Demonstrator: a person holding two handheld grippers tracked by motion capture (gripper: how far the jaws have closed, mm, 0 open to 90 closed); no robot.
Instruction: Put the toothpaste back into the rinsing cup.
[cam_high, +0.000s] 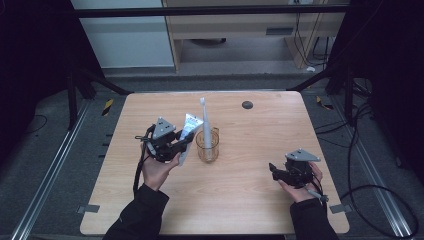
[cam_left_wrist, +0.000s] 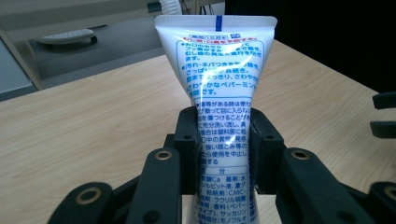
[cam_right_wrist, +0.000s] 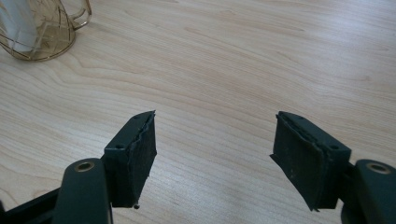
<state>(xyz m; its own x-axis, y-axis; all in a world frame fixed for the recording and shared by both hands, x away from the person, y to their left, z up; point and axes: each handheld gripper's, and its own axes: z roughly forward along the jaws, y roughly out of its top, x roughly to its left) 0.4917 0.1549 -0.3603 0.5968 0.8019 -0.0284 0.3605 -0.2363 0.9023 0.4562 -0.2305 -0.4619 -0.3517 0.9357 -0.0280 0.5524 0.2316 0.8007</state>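
A white toothpaste tube with blue print is lifted just left of an amber glass cup, and my left gripper is shut on it. In the left gripper view the pads press both sides of the tube, whose flat crimped end points away from me. A white toothbrush stands upright in the cup. My right gripper hovers low over the wooden table at the front right, open, with nothing between its jaws. The cup sits at the top left of the right gripper view.
A small dark round disc lies near the table's far edge. Bare wood spreads between the cup and my right gripper. The right gripper's black jaw tips show at the right edge of the left gripper view. Cables run over the floor at the right.
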